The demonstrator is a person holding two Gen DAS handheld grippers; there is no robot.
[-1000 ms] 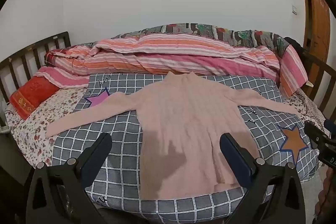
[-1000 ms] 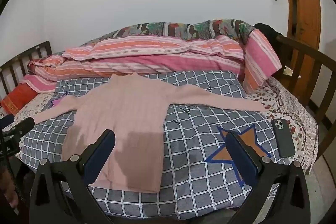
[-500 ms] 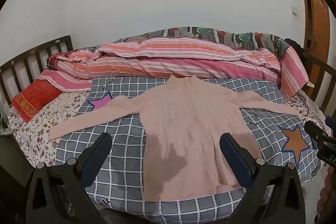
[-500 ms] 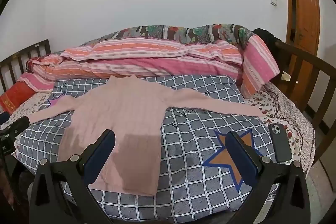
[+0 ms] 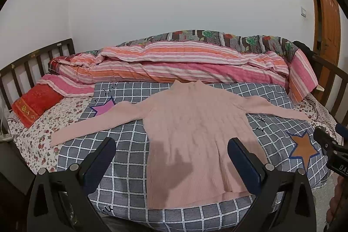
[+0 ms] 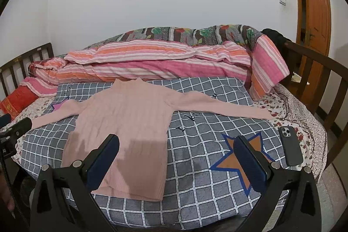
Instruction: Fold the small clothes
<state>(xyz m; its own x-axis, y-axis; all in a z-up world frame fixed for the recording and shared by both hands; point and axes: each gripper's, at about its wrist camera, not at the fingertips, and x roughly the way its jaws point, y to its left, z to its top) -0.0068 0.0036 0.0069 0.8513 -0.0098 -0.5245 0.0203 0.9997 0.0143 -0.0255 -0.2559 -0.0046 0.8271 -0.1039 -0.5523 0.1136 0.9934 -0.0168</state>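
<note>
A pink long-sleeved knit sweater lies flat on the grey checked blanket, collar towards the far side and both sleeves spread out. It also shows in the right wrist view. My left gripper is open and empty, held off the near edge of the bed in front of the sweater's hem. My right gripper is open and empty, held off the bed's near edge, to the right of the hem. The right gripper's tip shows at the left wrist view's right edge.
A rolled striped quilt lies along the far side of the bed. A red pillow sits at the left. A dark phone lies on the bed's right edge. Wooden bed rails stand at both ends. A wooden door is at the right.
Both views have shifted slightly, so the sweater sits a little lower in the frames. The sweater has not moved and both grippers stay open.
</note>
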